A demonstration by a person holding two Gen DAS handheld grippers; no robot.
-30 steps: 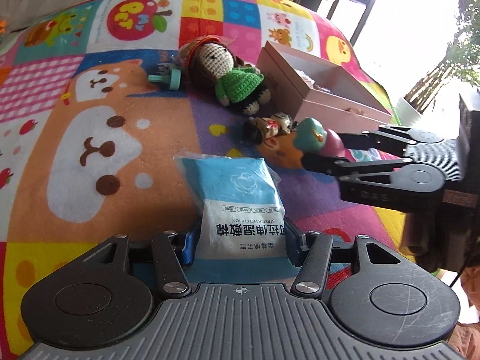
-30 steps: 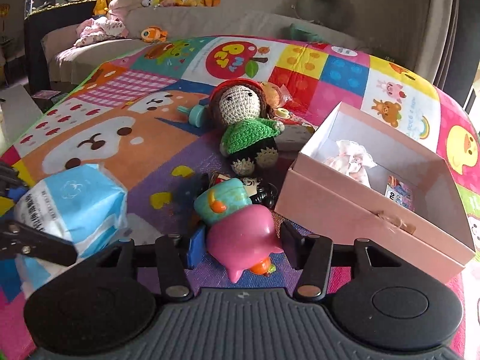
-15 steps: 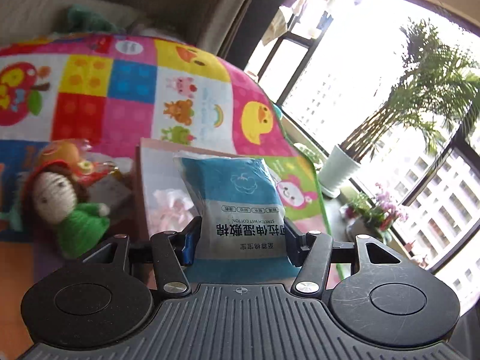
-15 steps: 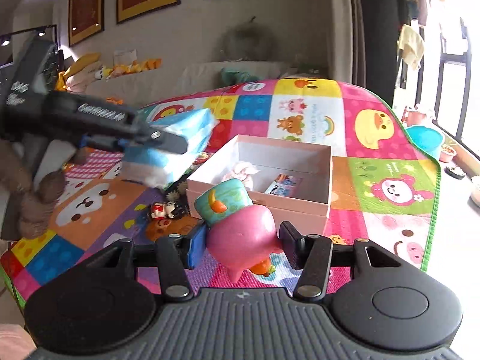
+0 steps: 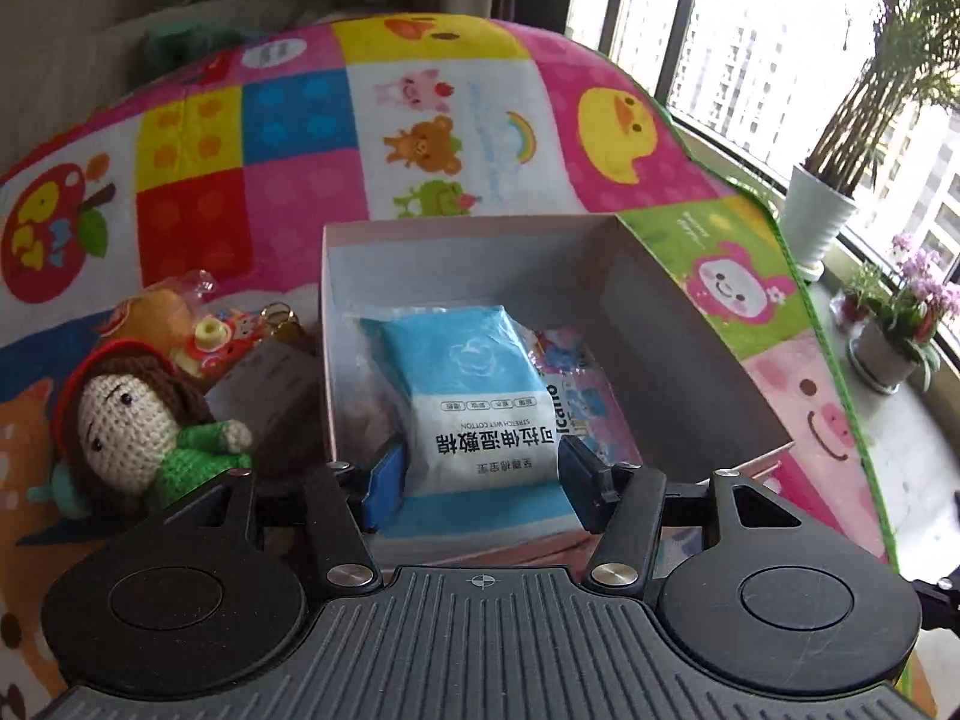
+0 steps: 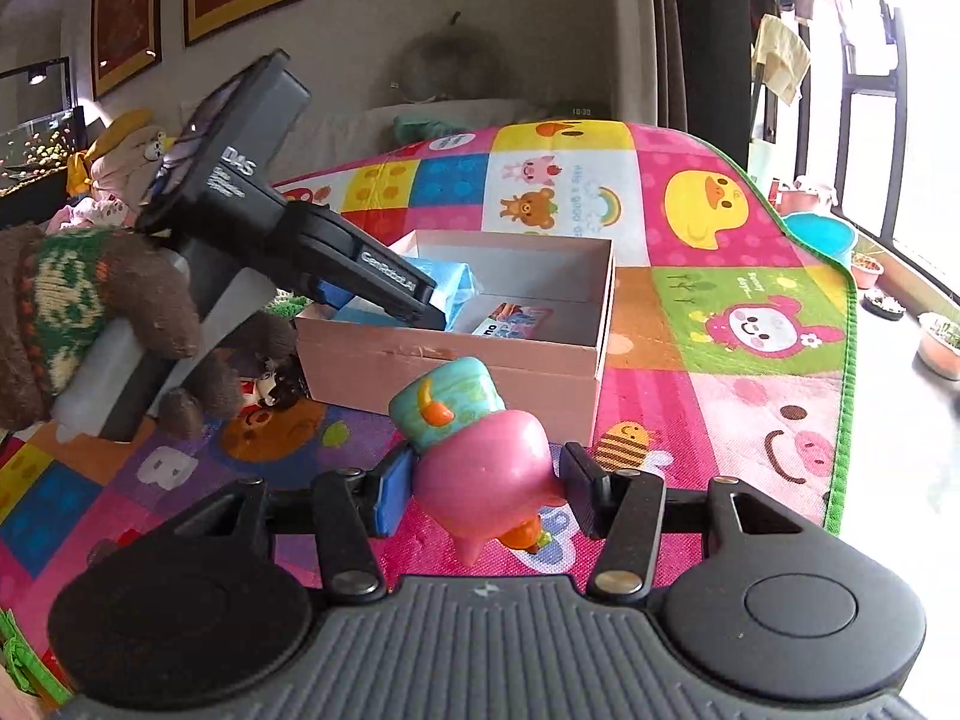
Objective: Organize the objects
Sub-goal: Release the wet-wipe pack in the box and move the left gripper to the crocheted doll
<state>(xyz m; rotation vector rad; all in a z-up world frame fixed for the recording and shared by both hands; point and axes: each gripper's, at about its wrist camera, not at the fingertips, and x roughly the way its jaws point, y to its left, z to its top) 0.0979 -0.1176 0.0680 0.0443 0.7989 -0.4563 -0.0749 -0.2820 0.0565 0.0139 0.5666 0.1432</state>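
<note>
Progress looks partial: your left gripper [image 5: 477, 483] grips the blue pack [image 5: 474, 402], holding it inside the pink box [image 6: 456, 360], above a small packet [image 5: 585, 402] already in there. Your right gripper [image 6: 480, 492] clamps the pink toy [image 6: 486, 480] just in front of the box, above the mat [image 6: 750, 324]. By my reckoning, both need dropping in, and the doll [image 5: 138, 426] and other toys beside the box remain.
</note>
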